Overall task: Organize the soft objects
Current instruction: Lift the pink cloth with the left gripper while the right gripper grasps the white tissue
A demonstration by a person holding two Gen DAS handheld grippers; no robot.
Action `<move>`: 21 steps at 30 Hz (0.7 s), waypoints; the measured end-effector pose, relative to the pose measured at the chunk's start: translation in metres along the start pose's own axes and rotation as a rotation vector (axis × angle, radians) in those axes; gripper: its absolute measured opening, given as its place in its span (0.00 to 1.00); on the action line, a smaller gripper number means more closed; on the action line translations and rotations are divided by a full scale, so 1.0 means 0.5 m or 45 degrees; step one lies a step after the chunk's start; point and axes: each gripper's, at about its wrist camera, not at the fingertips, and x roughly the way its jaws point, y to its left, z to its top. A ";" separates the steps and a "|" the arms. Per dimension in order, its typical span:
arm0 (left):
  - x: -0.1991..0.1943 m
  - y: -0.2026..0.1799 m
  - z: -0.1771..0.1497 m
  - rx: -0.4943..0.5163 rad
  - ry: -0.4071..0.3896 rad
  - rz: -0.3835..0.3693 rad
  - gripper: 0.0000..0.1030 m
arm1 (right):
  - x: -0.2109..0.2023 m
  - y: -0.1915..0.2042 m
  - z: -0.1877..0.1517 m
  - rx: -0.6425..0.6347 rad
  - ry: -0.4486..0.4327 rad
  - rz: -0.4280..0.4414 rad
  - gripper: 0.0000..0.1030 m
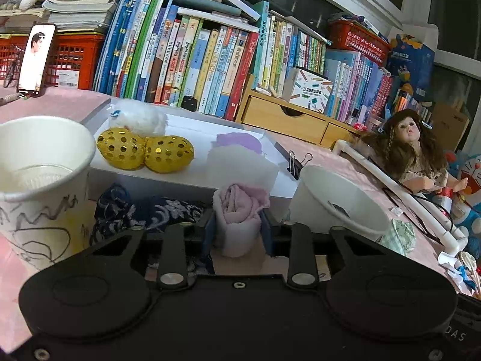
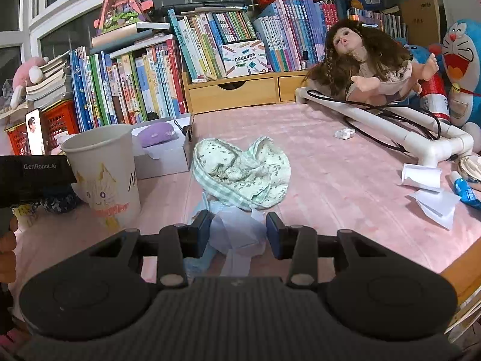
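Note:
My left gripper is shut on a rolled pink cloth, held upright just above the table. A dark floral cloth lies to its left. On the white box lid lie two gold perforated pouches, a white fluffy thing, a white cloth and a purple cloth. My right gripper is open around a pale blue-white cloth on the table. A green-patterned cloth lies just beyond it.
A drawn-on paper cup stands left, a tipped white cup right. A cat-drawn cup stands by the left gripper. A doll, white pipe frame, paper scraps and books surround the pink tabletop.

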 end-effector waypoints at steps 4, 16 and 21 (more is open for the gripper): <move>-0.016 -0.005 0.006 0.015 -0.028 0.033 0.25 | -0.011 0.008 0.005 -0.024 -0.038 0.007 0.44; -0.088 -0.006 0.046 0.024 -0.137 0.042 0.25 | -0.041 0.025 0.034 -0.054 -0.125 0.052 0.44; -0.111 -0.009 0.073 0.040 -0.150 0.036 0.25 | -0.045 0.030 0.055 -0.047 -0.149 0.084 0.44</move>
